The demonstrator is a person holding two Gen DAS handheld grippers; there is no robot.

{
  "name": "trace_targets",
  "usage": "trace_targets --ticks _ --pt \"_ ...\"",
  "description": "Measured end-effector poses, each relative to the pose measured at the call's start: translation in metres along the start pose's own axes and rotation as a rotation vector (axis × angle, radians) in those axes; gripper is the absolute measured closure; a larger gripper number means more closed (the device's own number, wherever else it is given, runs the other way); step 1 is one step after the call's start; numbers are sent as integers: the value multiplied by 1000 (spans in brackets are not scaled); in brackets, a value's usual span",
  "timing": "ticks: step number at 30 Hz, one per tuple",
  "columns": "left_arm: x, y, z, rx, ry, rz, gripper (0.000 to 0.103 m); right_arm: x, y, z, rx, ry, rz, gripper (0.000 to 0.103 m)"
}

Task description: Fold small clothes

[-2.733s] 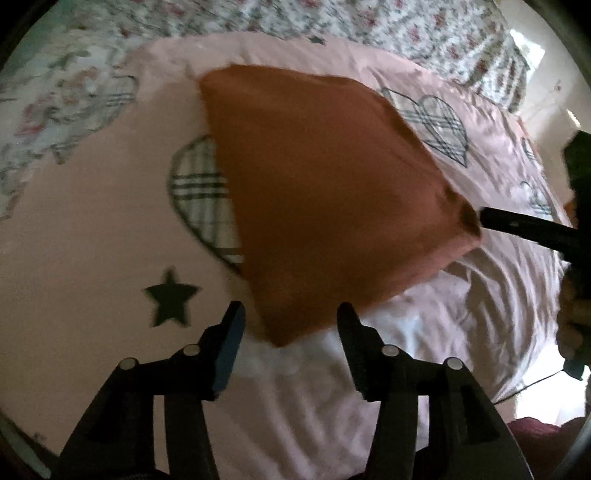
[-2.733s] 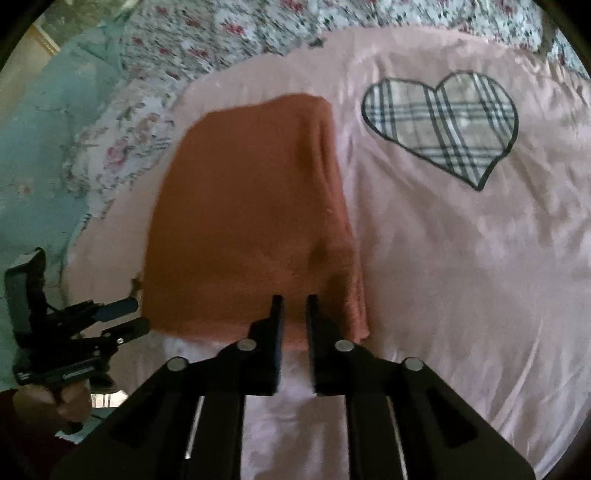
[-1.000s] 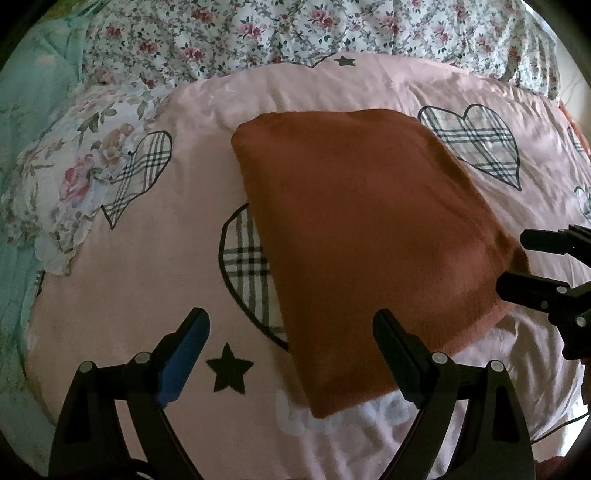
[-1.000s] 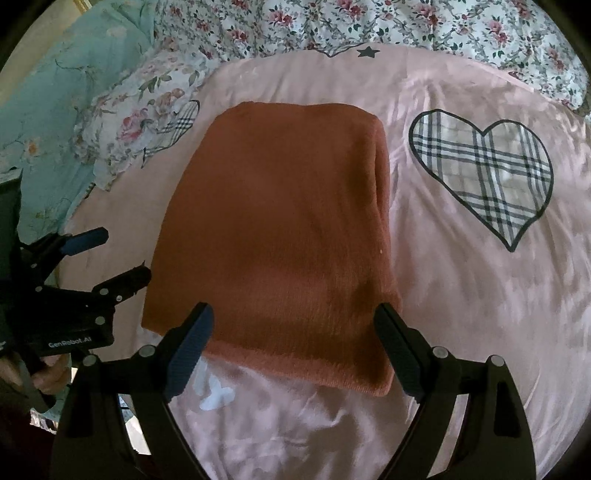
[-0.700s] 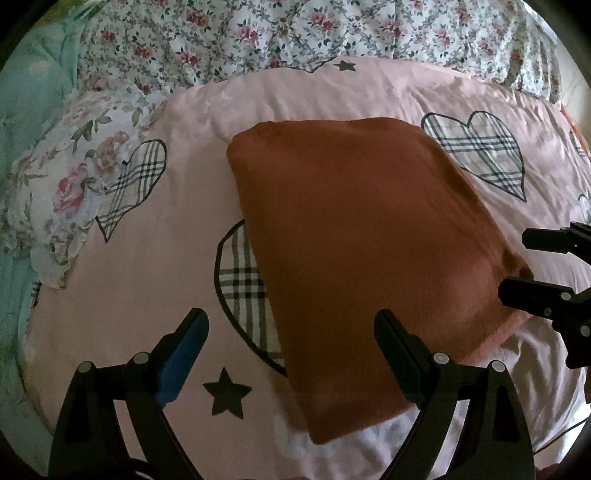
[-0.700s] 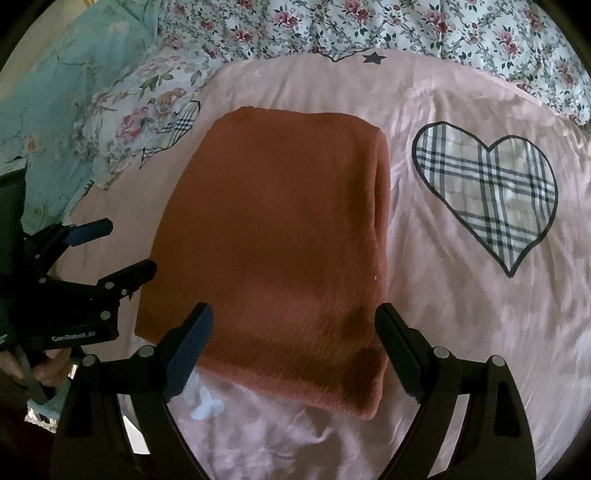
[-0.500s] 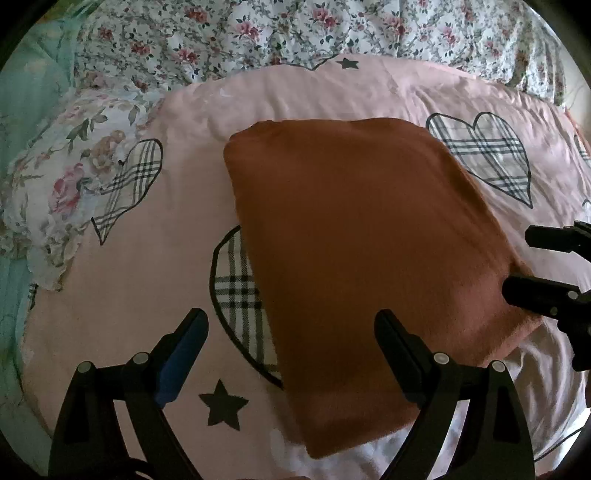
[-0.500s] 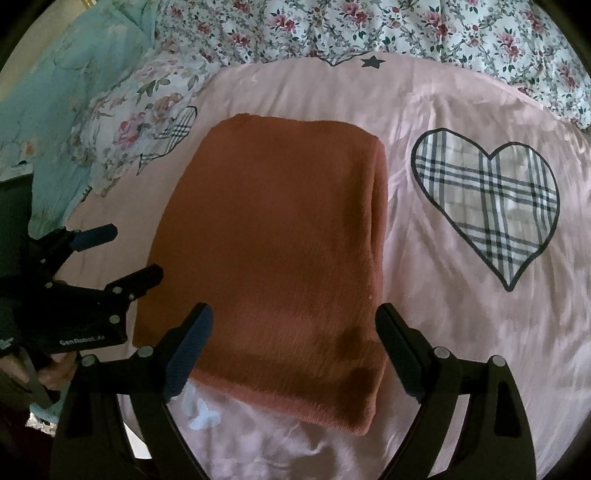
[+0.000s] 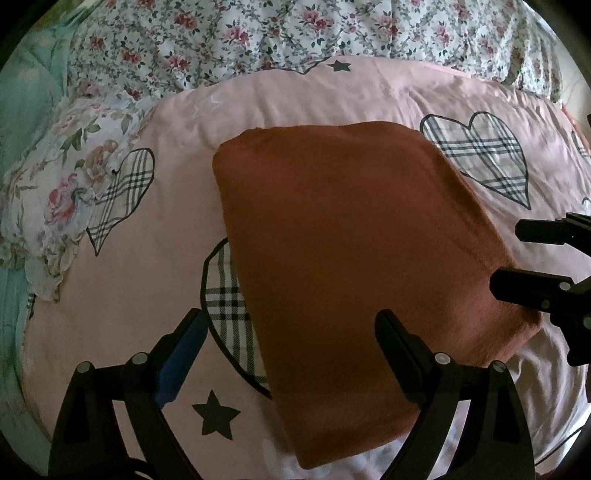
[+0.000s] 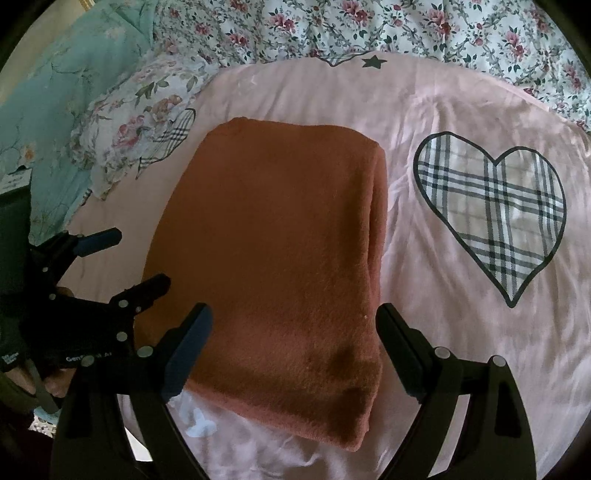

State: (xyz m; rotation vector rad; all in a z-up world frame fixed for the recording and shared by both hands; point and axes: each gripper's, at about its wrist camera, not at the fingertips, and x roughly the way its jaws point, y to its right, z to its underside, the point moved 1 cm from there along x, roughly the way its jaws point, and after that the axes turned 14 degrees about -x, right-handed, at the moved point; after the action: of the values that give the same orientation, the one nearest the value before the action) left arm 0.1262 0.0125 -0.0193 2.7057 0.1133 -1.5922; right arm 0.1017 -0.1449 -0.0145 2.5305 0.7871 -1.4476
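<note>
A rust-orange cloth point(image 9: 354, 258) lies folded in a flat rectangle on the pink bedcover point(image 9: 166, 295); it also shows in the right wrist view point(image 10: 273, 266). My left gripper point(image 9: 291, 332) is open and empty, hovering over the cloth's near left edge. My right gripper point(image 10: 293, 325) is open and empty, above the cloth's near edge. Each gripper shows in the other's view, the right gripper point(image 9: 517, 254) at the cloth's right corner and the left gripper point(image 10: 138, 258) at its left side, both open.
The pink bedcover has plaid hearts point(image 10: 491, 218) and black stars point(image 9: 214, 415). A floral quilt point(image 9: 295, 33) lies along the far side. A floral pillow point(image 10: 140, 114) and teal bedding point(image 10: 48, 96) sit at the left.
Both grippers have let go of the cloth, opened wide and drawn back. The cloth now lies flat and still, and both views have since edged slightly closer over it.
</note>
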Motion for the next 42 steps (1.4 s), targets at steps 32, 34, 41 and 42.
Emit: trace_targets --ticks 32,34,41,42 --pt "-3 -10 -6 -43 5 10 9 8 -6 -14 -33 16 -31 12" --pt "-3 -10 -6 -42 5 11 9 8 -6 -14 -32 16 -32 12" --pt "-4 -10 -6 -43 7 11 9 6 -9 -14 -34 19 -30 12" --pt "-4 -10 -6 -42 7 12 9 6 -9 -14 -33 19 -29 12"
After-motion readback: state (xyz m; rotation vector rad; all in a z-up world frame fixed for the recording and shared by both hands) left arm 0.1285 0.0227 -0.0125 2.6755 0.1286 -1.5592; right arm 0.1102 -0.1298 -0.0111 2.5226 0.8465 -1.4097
